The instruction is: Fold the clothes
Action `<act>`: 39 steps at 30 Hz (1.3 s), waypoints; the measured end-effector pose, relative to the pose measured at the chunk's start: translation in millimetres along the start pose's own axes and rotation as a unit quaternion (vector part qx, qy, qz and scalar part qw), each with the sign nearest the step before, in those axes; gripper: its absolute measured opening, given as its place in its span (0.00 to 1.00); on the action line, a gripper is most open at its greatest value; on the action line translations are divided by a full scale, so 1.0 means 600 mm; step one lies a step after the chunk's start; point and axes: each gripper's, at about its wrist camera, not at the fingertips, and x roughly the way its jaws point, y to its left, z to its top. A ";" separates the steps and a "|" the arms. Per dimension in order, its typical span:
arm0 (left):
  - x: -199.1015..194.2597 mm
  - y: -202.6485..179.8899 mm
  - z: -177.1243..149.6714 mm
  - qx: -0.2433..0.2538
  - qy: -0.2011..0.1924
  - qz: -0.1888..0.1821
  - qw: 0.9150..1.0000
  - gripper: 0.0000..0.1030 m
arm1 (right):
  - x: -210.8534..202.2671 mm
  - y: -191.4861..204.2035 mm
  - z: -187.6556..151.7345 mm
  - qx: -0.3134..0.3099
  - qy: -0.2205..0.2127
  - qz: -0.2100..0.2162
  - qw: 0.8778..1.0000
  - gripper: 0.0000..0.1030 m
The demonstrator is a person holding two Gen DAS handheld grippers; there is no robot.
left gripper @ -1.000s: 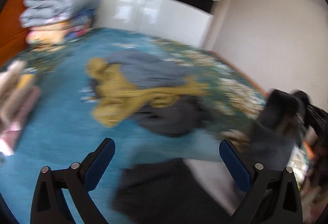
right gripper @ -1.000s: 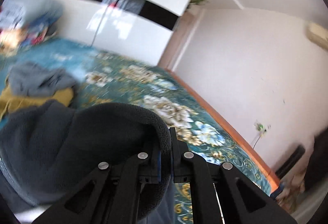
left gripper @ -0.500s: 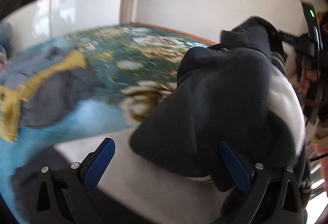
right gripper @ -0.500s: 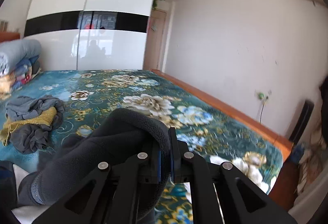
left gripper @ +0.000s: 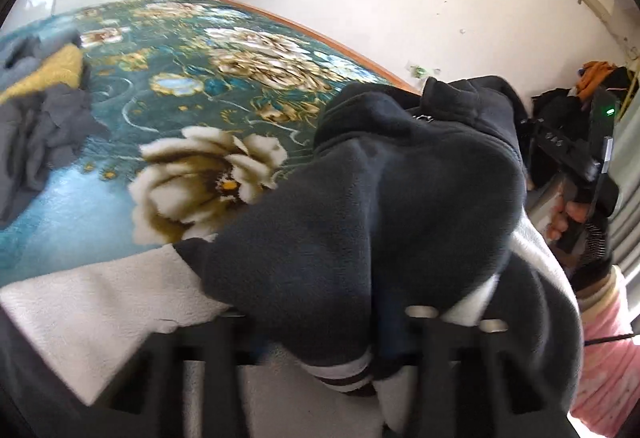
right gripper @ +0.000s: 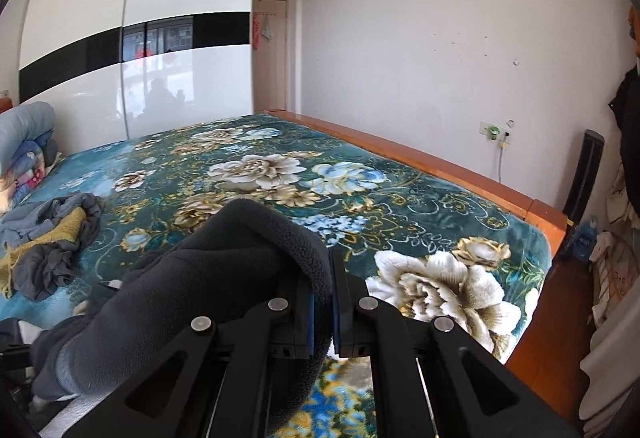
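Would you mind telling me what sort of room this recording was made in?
Most likely a home bedroom: a large bed under a floral blanket, a glossy sliding-door wardrobe behind it, rolled bedding at the head, and loose clothes waiting to be folded.

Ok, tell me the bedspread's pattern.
Teal bedspread with large white, gold and pale blue flowers and gold scrolls; the right wrist view shows it best.

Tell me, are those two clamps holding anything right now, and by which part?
Right gripper pinches a dark fleece garment by a thick folded edge. Left gripper's grip is buried under fabric.
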 end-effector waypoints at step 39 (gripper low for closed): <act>-0.794 -0.144 -0.035 0.138 -0.266 0.453 0.840 0.20 | -0.470 0.280 0.204 -0.106 -0.292 0.219 0.925 0.05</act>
